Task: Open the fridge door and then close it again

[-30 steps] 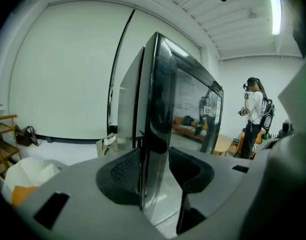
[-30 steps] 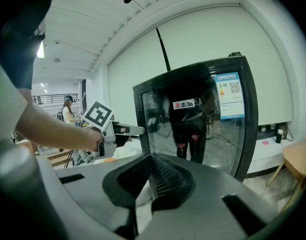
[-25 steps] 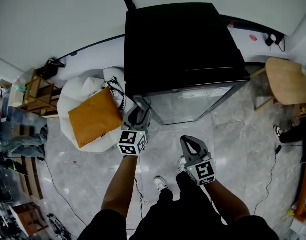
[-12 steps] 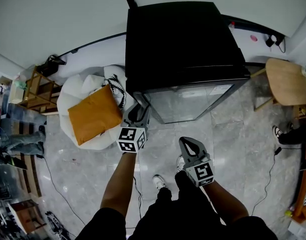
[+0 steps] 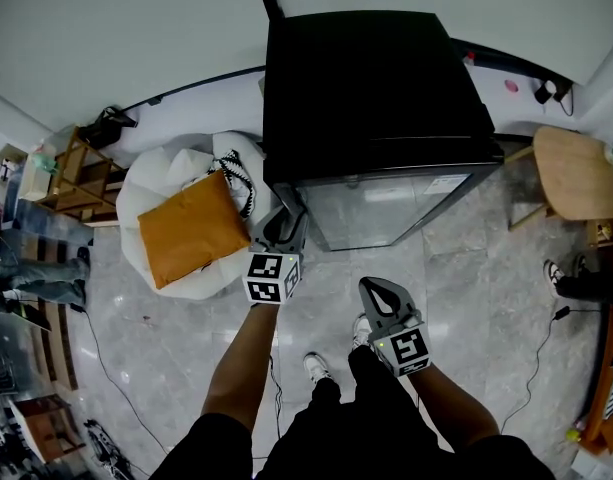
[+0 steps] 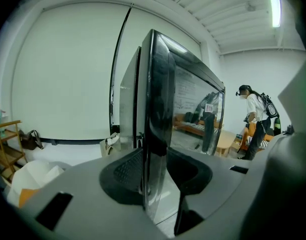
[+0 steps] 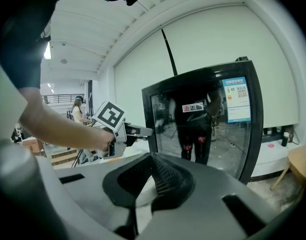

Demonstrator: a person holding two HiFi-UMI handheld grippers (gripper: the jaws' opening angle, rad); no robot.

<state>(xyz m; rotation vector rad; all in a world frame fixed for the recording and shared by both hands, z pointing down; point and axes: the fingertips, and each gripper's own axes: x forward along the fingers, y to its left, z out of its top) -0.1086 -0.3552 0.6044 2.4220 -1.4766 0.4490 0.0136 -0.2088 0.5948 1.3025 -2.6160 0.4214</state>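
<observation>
Clamping the left edge of the door (image 5: pixel 386 208), left gripper (image 5: pixel 282 226) has just been closing its jaws, pads on both faces. Right gripper (image 5: pixel 379 293) hangs apart, jaws together, empty. Fridge (image 5: pixel 371 88) stands against the wall (image 5: pixel 136 28).

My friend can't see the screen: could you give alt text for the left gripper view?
The two dark jaws of the left gripper, which have just been closing, clasp the upright edge of a black, glass-fronted fridge door. A white wall lies behind, a wooden shelf far left, a person far right.
</observation>
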